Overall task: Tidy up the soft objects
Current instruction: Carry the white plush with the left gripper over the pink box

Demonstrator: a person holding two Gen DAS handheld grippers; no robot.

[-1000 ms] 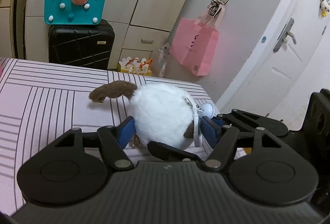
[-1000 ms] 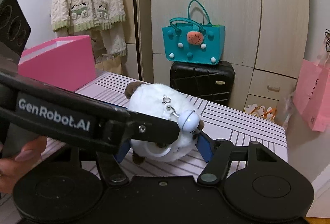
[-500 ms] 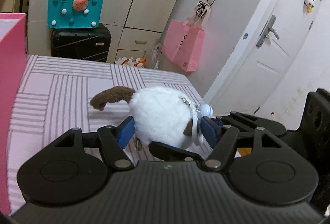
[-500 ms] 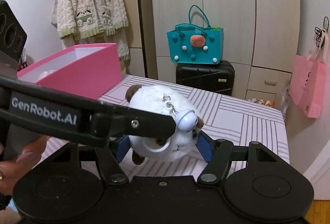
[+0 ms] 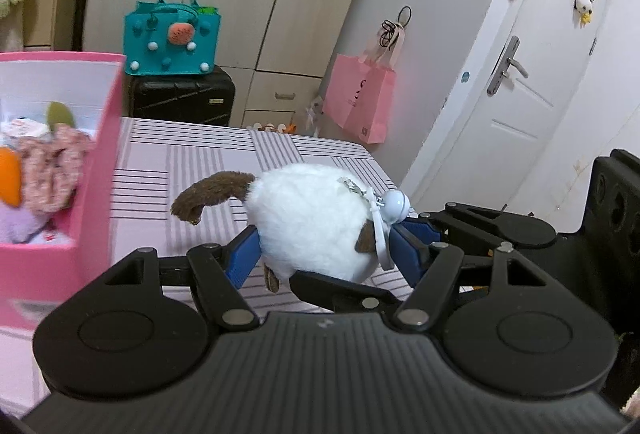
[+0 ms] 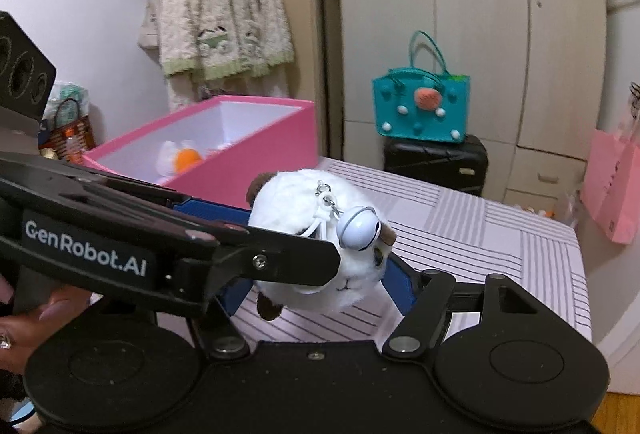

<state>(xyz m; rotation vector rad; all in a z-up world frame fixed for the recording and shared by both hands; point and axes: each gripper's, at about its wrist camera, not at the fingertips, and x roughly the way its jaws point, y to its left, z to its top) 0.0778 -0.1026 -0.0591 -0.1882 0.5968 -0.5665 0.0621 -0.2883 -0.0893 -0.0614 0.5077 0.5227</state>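
A: The box [image 5: 96,170] is close on the left, already holding soft things. What could go wrong?

B: I reckon the plush [image 5: 316,222] could slip. It is round and squashy, and two tools share it over the bed [image 5: 192,162]. If one lets go early it may roll to the floor, well short of the box.

A: Where does it sit?

B: Off the bed, between the blue pads of both. The left gripper [image 5: 324,246] clamps its flanks; the right gripper [image 6: 316,282] grips it near the face. The bell [image 6: 358,228] dangles free and might snag a finger.
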